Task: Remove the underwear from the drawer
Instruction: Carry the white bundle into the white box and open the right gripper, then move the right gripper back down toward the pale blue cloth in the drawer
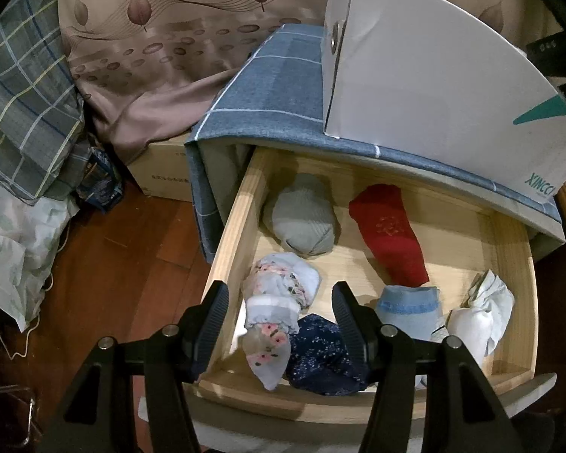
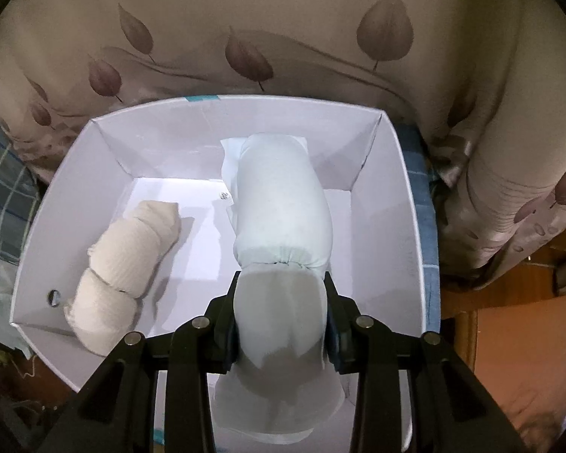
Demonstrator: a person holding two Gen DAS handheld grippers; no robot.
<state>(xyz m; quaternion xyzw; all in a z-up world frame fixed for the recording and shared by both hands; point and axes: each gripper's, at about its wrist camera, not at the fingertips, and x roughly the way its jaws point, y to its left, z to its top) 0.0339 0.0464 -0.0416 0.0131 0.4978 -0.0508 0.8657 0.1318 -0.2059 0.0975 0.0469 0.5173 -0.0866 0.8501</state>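
Right tongs (image 2: 281, 324), roll (image 2: 281, 226) between box walls (image 2: 407, 234)

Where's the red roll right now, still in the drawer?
Yes: in the left wrist view the red roll lies in the open drawer, toward the back, right of the grey roll and behind the light blue one.

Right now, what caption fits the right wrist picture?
Right hand-held gripper holds a pale rolled underwear over the white box, beside a cream roll.

Red roll (image 1: 388, 234), grey roll (image 1: 302, 222), navy dotted roll (image 1: 320, 355); white box (image 2: 388, 196); leaf-print curtain (image 2: 283, 30); blue checked cloth (image 1: 268, 87)
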